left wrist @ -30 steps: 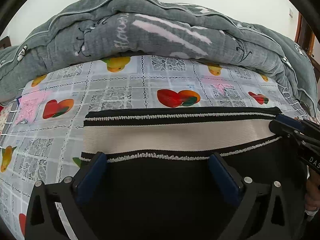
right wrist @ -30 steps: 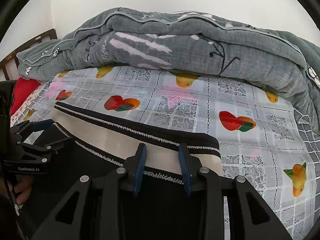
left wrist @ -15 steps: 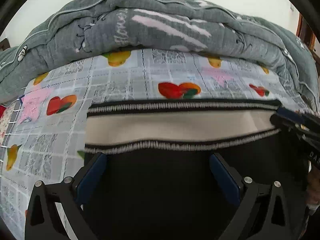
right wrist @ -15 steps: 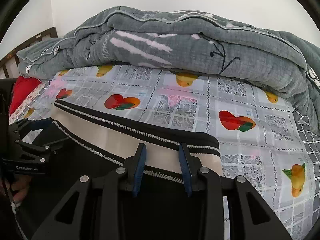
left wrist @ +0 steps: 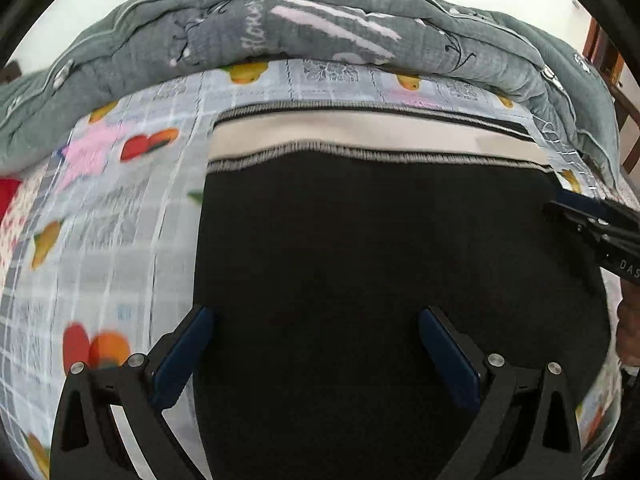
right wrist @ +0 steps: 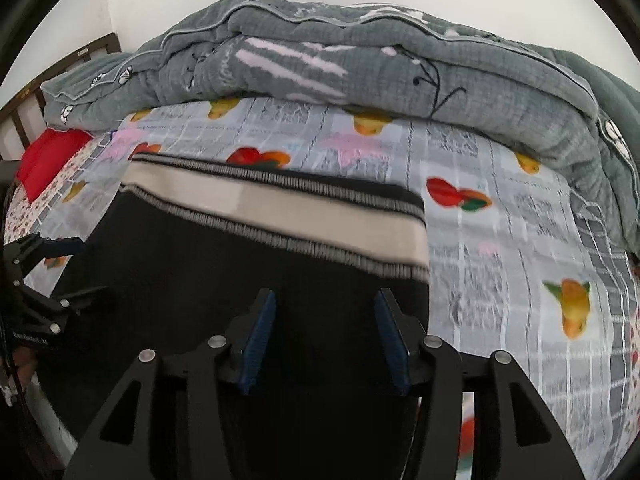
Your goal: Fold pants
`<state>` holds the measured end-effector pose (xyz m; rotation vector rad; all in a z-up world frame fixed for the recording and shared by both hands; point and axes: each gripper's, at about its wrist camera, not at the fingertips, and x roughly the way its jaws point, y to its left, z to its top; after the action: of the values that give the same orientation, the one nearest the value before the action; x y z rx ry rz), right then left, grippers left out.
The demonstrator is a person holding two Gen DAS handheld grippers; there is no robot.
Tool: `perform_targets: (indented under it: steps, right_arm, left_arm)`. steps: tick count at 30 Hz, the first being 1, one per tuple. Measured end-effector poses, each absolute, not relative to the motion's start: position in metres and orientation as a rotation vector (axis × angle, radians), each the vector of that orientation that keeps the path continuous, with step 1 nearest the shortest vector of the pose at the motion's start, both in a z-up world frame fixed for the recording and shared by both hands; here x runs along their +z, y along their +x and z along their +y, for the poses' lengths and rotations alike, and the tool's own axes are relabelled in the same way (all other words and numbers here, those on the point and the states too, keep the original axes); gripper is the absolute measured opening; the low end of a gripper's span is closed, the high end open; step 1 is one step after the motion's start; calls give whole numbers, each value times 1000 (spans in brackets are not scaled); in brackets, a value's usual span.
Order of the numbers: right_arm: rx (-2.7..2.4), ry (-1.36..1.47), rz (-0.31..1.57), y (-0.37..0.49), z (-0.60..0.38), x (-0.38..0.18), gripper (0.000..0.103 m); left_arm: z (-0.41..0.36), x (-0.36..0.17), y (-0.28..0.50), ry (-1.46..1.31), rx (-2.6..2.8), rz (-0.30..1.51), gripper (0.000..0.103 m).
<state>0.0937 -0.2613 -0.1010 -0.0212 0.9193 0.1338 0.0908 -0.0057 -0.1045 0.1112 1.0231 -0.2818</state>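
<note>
Black pants (left wrist: 360,260) with a beige waistband (left wrist: 360,132) edged in grey stitching lie flat on the bed; they also show in the right wrist view (right wrist: 224,272), waistband (right wrist: 280,208) at the far end. My left gripper (left wrist: 316,344) is open, its blue pads wide apart over the black fabric, holding nothing. My right gripper (right wrist: 326,338) is open above the pants' right part; it also shows at the right edge of the left wrist view (left wrist: 592,228). The left gripper appears at the left edge of the right wrist view (right wrist: 44,276).
The bed sheet (left wrist: 112,208) is grey checked with fruit prints. A bulky grey quilt (right wrist: 360,64) is piled along the far side. A red pillow (right wrist: 48,156) and a wooden headboard (right wrist: 24,116) are at the far left.
Both grippers have pulled back from the waistband toward the near side. The right gripper has opened wider and let go of the waistband; the pants now lie flat.
</note>
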Motion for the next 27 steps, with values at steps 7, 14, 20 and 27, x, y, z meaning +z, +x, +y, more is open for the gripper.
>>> perform_targets:
  steps: [7,14,20,27]
  right_arm:
    - [118,9,921,55,-268,-101,51]
    - [116,32,938,26,-268,-101,51]
    - [130,104,940,7,-278,-104,51]
    - [103,175,946,-30,-310,-108,51]
  left_arm:
    - [6,-100,45,41,-295,1002,103]
    - [10,-99,13,17,-304,998,103]
    - [2,-100,-11,102,-262,983,103]
    - [38,-102,-37,121,-189,984,102]
